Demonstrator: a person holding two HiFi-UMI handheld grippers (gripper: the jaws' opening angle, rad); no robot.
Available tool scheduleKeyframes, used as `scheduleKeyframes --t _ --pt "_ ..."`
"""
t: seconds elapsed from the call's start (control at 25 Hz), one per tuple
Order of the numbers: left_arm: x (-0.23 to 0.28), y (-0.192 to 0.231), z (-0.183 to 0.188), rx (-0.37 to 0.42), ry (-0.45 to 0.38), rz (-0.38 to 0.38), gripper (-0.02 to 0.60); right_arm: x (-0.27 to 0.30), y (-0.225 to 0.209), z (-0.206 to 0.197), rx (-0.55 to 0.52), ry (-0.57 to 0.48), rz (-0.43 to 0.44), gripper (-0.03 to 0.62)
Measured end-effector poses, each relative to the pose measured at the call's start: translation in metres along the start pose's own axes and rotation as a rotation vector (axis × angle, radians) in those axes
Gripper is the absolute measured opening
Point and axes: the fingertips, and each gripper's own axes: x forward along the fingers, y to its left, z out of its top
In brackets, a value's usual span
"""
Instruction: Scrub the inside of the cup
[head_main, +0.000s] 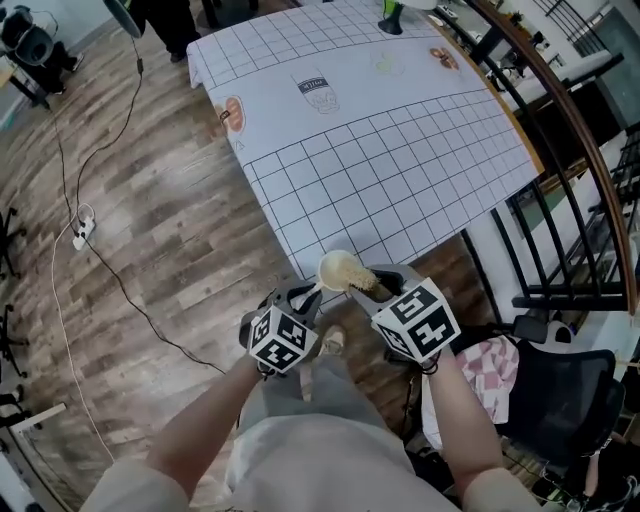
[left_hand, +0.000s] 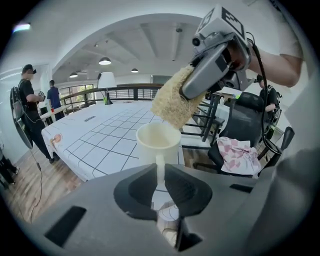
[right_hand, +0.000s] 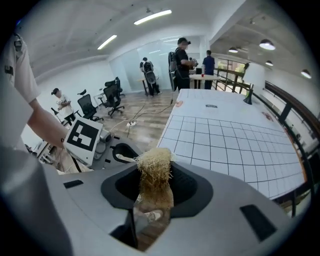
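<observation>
The cup (left_hand: 157, 142) hangs in the air just ahead of your left tool (left_hand: 160, 182). It is upright with its mouth up, and it is off the worktop (head_main: 380, 130), whose near corner lies beyond it. Your left tool has its jaws drawn in narrow on the cup's handle (left_hand: 160, 169), with a pad pressed to each side of it. The fibrous scrubber (left_hand: 172, 102) sits at the far rim of the cup. Its lower end is at the mouth and does not appear to be inside. Your right tool (right_hand: 155, 187) is clamped on the scrubber, which projects past the jaw tips.

Assessment: you are at the entry step and scrubbing has not begun. The next move calls for lowering the scrubber straight down through the mouth, then working it around the wall. The hold on the handle is thin, so sideways pressure could twist the cup; keep the pressure centred.

Both your forearms reach forward with the tools side by side and close together. Both tools are pitched downward, the right one more steeply, coming over the cup from the right.
</observation>
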Motion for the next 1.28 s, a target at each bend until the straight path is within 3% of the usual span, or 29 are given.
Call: scheduleKeyframes --t 0.4,0.68,0.84,1.12,1.28 --pt "0.002 -0.001 0.004 0.0 -0.056 0.025 0.055 0.048 0.0 -0.005 -0.239 0.238 0.047 0.138" --pt "0.001 -0.001 0.005 0.004 -0.081 0.02 0.055 0.082 -0.001 -0.012 -0.335 0.329 0.074 0.144" --pt "0.001 -0.001 0.006 0.003 -0.096 0.028 0.054 0.09 -0.002 -0.014 -0.38 0.336 0.065 0.147" --pt "0.0 0.0 0.005 -0.007 -0.104 0.021 0.054 0.078 -0.005 -0.013 -0.348 0.297 0.044 0.172" --pt "-0.001 -0.001 0.005 -0.01 -0.107 0.015 0.054 0.089 -0.004 -0.018 -0.338 0.284 0.049 0.116"
